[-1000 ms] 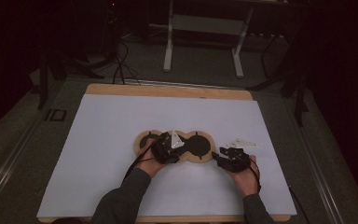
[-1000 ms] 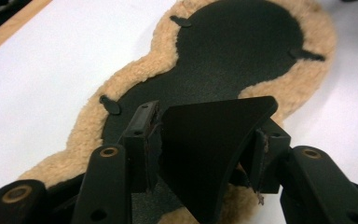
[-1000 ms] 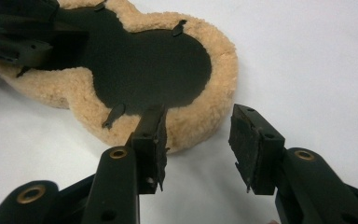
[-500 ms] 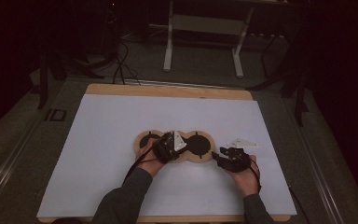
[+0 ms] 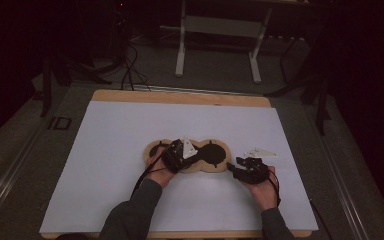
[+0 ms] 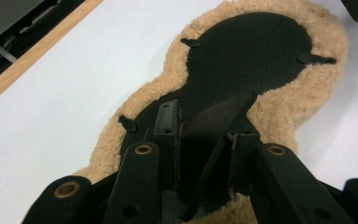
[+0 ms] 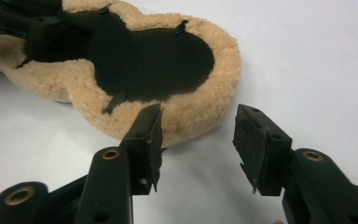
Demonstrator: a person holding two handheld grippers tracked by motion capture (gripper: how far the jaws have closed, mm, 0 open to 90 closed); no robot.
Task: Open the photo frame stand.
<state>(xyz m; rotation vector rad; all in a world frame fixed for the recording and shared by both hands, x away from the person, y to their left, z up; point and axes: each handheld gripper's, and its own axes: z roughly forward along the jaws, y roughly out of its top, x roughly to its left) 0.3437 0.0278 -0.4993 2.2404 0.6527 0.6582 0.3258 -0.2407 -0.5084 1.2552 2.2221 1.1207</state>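
Note:
A tan fleece pad [image 5: 212,152] with a black inner face lies flat on the white sheet; it has a lobed outline [image 6: 251,51] and small black tabs at the seam [image 7: 154,56]. My left gripper [image 5: 177,155] rests on the pad's narrow middle. Its jaws have just been closing, and a raised fold of the black lining stands pinched between the pads [image 6: 205,121]. My right gripper [image 5: 232,170] sits at the pad's right end, low over the sheet. Its jaws have just been opening and stand apart [image 7: 198,116] just short of the fleece rim, with nothing between them.
The white sheet [image 5: 105,150] covers a wooden table whose bare edge [image 5: 180,96] shows at the back. Behind it on the dark floor stand a metal frame [image 5: 217,45] and loose cables [image 5: 130,70]. Both forearms come in from the bottom.
The left gripper has tipped slightly over the pad's middle. Both hands otherwise stay where they were, and the pad has not shifted.

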